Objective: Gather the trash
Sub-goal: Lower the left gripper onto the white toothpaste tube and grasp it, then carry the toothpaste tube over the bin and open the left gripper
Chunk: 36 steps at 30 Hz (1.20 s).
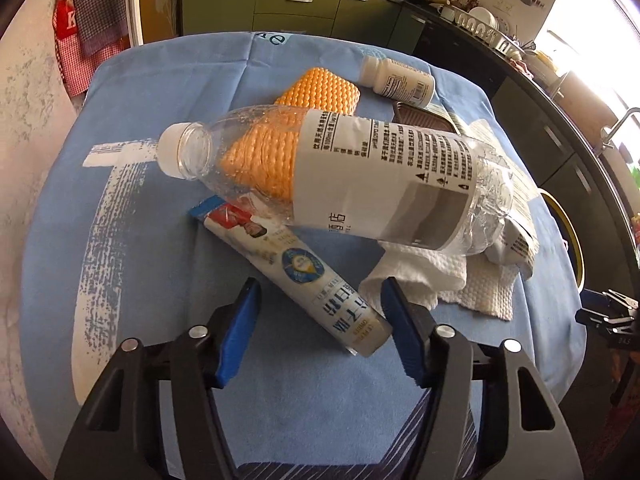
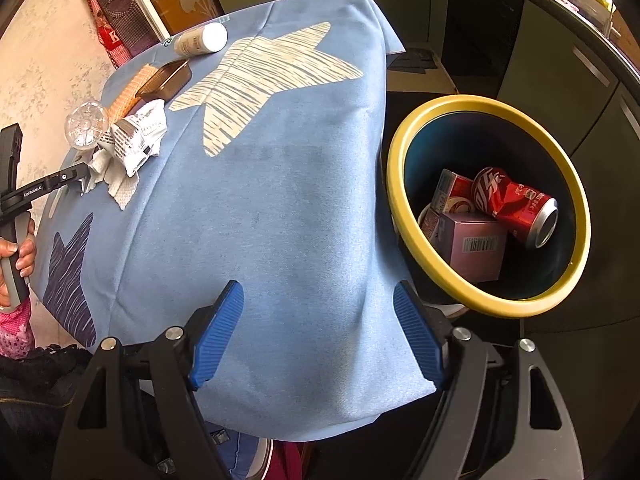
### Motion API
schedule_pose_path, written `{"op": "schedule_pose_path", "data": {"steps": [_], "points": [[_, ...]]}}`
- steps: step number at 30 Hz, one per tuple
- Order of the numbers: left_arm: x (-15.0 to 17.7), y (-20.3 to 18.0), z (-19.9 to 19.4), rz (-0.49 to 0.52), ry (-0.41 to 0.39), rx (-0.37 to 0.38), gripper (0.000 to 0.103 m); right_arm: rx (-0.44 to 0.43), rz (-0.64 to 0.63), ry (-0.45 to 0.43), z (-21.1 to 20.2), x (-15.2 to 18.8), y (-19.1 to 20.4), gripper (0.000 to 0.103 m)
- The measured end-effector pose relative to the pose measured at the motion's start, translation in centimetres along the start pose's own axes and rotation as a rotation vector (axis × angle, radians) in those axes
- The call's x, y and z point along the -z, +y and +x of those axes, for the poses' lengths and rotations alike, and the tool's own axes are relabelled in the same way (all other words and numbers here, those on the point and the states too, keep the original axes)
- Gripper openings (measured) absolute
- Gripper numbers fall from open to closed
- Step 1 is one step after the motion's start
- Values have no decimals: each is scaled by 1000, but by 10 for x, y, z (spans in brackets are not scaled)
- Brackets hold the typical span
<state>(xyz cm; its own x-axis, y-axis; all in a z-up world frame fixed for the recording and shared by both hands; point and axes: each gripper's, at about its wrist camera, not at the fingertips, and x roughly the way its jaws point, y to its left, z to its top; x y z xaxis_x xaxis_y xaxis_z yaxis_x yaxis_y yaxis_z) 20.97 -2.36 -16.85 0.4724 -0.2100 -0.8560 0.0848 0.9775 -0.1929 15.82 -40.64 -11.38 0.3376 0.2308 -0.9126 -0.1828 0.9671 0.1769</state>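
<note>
A white and blue tube (image 1: 296,268) lies on the blue tablecloth (image 1: 160,240) between the jaws of my left gripper (image 1: 320,286). The right pad is close to the tube's end and the left pad stands clear of it, so the gripper is open. Just beyond, a clear plastic bottle (image 1: 360,176) with a white label lies across the tube's far end, beside a paper towel (image 1: 440,276) and a crumpled wrapper (image 1: 516,236). My right gripper (image 2: 320,286) hangs open over bare cloth with nothing in it. To its right is a yellow-rimmed bin (image 2: 416,240).
The bin holds a red can (image 2: 516,204) and a pink box (image 2: 472,248). Further back on the table are an orange sponge (image 1: 324,88), a white pill bottle (image 1: 396,78) and a brown tray (image 2: 166,80). A hand (image 2: 20,252) holds the left gripper's handle. Kitchen cabinets stand behind.
</note>
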Motion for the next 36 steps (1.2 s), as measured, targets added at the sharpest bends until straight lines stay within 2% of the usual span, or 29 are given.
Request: {"op": "schedule_pose_path", "data": {"steps": [12,19,24,31,36], "points": [[26,24,-31,53,6,-33,41,-2,-20,8,2,-2,9,73],[28,49,-37,9,-26,-39,23,-5,-30,13,4,-3,13,73],[26,52,-37,24,-52,-50,14,-3,-37,16,3,-3,17,73],[34,49,-50,78,-43,-91,12,1,-45,15,0,-1,20,73],[49,48,-76,142,-39,-106,12,1,-44,10,-2,1,21,73]]}}
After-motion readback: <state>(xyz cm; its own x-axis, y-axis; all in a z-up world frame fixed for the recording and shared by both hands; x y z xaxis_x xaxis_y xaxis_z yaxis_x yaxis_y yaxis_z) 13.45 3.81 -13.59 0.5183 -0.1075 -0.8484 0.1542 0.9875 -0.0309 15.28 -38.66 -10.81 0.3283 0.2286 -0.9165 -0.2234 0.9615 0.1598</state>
